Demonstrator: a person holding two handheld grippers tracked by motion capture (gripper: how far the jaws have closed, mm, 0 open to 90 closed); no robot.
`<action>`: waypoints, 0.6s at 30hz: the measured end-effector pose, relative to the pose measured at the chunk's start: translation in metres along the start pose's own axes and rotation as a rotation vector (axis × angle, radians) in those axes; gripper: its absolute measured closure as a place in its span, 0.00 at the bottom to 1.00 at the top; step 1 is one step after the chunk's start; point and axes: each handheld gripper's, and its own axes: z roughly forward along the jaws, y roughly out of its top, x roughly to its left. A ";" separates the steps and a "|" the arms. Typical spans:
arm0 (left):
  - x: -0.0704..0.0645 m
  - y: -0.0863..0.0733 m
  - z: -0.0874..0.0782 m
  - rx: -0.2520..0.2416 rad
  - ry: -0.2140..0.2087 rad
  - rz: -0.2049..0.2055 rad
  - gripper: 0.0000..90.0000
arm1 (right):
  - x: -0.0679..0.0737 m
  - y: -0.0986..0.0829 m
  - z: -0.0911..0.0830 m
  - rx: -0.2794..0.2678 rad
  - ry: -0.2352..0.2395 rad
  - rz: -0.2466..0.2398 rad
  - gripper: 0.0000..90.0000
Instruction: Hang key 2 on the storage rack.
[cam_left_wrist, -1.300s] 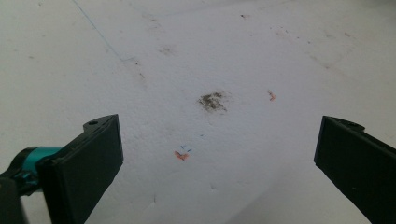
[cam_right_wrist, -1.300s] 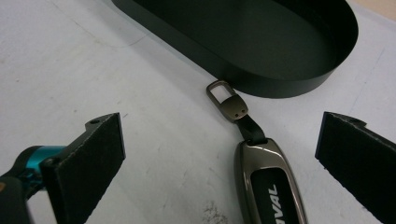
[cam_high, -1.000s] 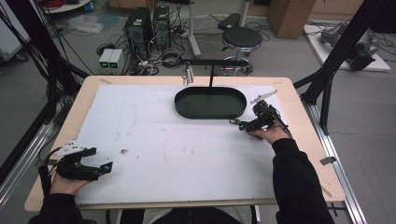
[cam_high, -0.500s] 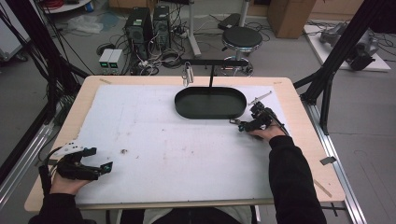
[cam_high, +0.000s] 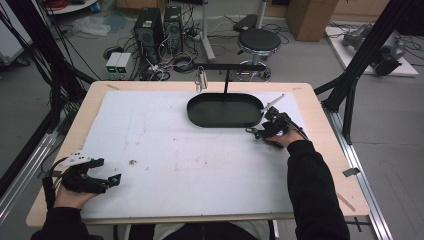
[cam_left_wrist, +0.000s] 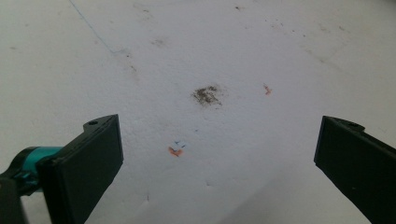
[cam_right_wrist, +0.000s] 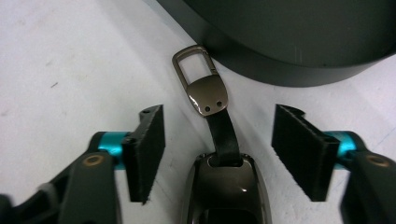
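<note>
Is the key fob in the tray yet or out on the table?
Out: the key fob lies on the table beside the black tray, between the open right gripper.

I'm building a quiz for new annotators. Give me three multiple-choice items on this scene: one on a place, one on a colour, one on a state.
1. Where does the dark metal key fob with a black strap and clasp lie?
A. inside the tray
B. on the white mat beside the black oval tray
C. at the left gripper

2. What colour are the collars behind the right gripper pads?
A. teal
B. red
C. yellow

3. How do the left gripper jaws stand?
A. shut on the fob
B. shut on nothing
C. open, wide apart

Key: 1 B, its clasp lies just short of the tray wall; 2 A, teal shows behind both pads; 3 C, bare white mat shows between them.
</note>
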 end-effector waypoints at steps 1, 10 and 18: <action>0.000 0.000 0.000 0.000 0.000 0.000 0.02 | 0.000 0.001 0.000 0.002 0.000 -0.003 0.43; 0.000 0.000 0.001 0.005 -0.006 0.002 0.02 | 0.000 0.002 0.002 0.034 -0.004 -0.013 0.69; 0.000 0.000 0.001 0.007 -0.009 0.000 0.02 | 0.006 0.009 0.000 0.080 -0.033 0.028 0.92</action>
